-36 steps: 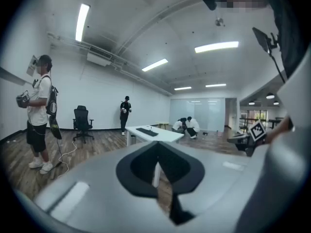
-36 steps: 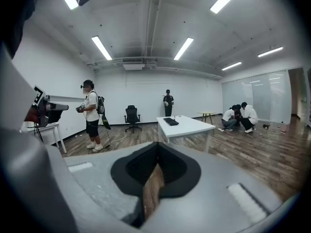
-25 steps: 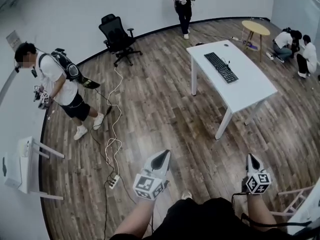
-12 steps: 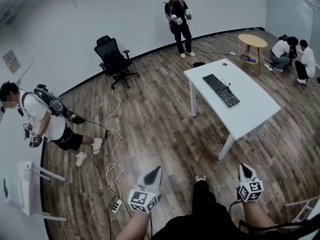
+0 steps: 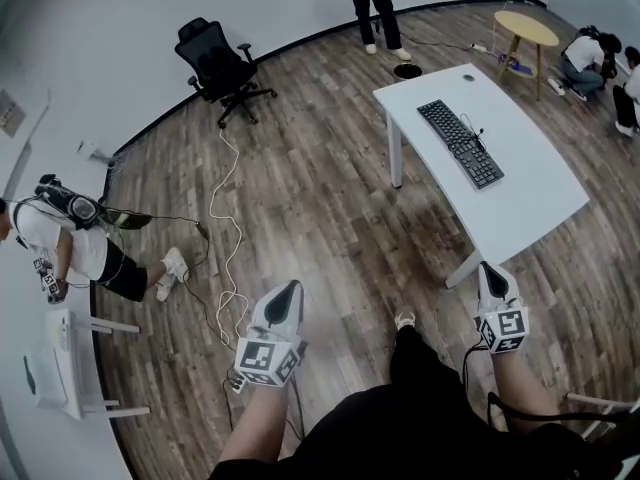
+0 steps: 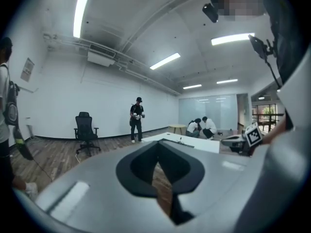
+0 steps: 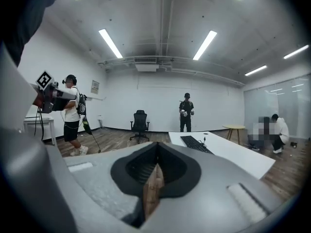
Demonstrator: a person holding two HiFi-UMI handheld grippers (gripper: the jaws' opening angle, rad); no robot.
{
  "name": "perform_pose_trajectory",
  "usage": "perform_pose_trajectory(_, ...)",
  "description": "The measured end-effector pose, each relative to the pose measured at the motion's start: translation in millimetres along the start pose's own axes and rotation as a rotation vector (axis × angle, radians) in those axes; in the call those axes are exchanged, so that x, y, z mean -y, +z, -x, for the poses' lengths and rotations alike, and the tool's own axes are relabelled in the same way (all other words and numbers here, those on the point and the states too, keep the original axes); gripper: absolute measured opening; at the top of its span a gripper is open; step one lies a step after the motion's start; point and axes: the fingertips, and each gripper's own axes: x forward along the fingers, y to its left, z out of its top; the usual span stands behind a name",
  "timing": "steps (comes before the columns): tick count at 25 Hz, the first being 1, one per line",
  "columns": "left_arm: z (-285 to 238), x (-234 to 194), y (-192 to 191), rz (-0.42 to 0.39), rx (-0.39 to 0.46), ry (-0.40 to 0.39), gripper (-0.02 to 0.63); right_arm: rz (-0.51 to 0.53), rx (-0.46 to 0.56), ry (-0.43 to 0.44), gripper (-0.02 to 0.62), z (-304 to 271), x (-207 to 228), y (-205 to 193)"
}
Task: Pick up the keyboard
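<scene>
Floorboards (image 5: 320, 198) of dark wood plank run across the whole room, and the long white rectangular table (image 5: 535, 203) stands on them as the one big piece of furniture. Well off to the table's left sits a black wheeled office chair (image 5: 212, 60). A small round yellow side table (image 5: 527, 30) stands past the table's far end.

On the white table top, closer to its far end than its near one, lies the flat black keyboard (image 5: 459, 143). Its long axis follows the table's length, so from where the person stands it lies nearly end-on, with the short near end facing them.

Both tools hang short of the table and over bare floor. The right gripper (image 5: 489, 274) is just off the table's near corner, with the keyboard ahead of it and slightly left. The left gripper (image 5: 288, 290) is well apart from the table, with the keyboard ahead and far to its right. Each has its jaws pressed together on nothing. By my reckoning the right one has the shorter reach, and either must open before it can take the keyboard.
</scene>
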Motion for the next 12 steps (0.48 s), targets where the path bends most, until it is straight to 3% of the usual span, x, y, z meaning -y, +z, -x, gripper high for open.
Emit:
perform_pose_trajectory(8,-95.3,-32.4,58.3,-0.057,-0.01,-0.005,0.002,0.005,-0.02,-0.053,0.002,-86.0,47.8,-2.9)
perform_pose_trajectory(12,-140.3,-35.6,66.8,-0.087,-0.023,-0.031,0.002,-0.084,-0.043,-0.108,0.002,-102.0,73.5,-14.6)
